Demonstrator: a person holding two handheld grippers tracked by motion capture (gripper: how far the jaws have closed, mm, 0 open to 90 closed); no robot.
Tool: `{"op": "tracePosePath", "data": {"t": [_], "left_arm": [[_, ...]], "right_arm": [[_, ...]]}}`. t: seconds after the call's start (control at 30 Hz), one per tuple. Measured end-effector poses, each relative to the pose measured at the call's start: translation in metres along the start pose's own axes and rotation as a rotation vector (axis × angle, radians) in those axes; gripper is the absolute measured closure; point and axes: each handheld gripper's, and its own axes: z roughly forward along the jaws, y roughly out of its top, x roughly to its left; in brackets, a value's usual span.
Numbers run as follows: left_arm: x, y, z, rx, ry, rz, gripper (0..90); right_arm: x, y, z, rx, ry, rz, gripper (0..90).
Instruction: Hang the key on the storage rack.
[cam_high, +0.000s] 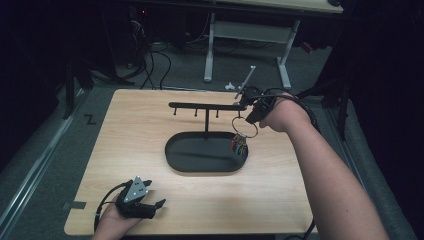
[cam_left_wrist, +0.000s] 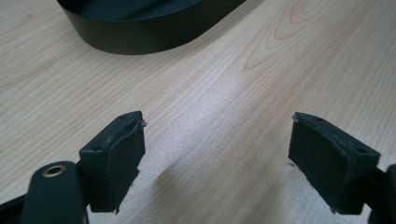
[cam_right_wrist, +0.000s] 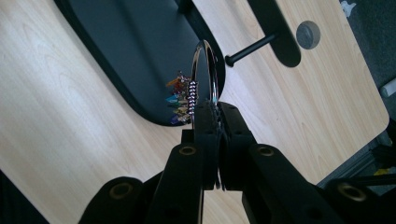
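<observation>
Right gripper (cam_high: 251, 116) clamped on a metal key ring (cam_right_wrist: 205, 70), pinching the ring's wire edge-on near the right end of the black hook rack's bar (cam_high: 205, 105). Coloured keys or tags (cam_high: 239, 145) dangle from the ring over the oval tray base (cam_high: 185, 162). Ring looks light, stiff, thin and slippery; likely swings, so grip the wire firmly. Left gripper (cam_high: 150, 204) idle, jaws apart, resting on the wooden table (cam_high: 280, 195).

The table (cam_high: 150, 150) was pale, smooth wood grain. The tray (cam_high: 175, 155) looked matt black metal. The key ring (cam_right_wrist: 205, 60) was shiny polished metal; the gripper pads (cam_left_wrist: 123, 158) were matt black rubber.
</observation>
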Motion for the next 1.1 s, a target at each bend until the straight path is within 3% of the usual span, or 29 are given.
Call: {"op": "tracePosePath", "data": {"t": [0.63,0.97,1.1], "left_arm": [[0.000,-0.003,-0.002,0.007,0.008,0.004,19.1],[0.000,-0.003,-0.002,0.015,0.005,0.005,19.2],[0.000,-0.004,-0.002,0.007,0.011,0.005,19.2]], "right_arm": [[-0.029,0.014,0.029,-0.010,0.016,0.059,87.7],[-0.031,0.017,0.035,-0.014,0.004,0.068,86.7],[-0.026,0.016,0.027,-0.057,-0.017,0.083,77.3]]}}
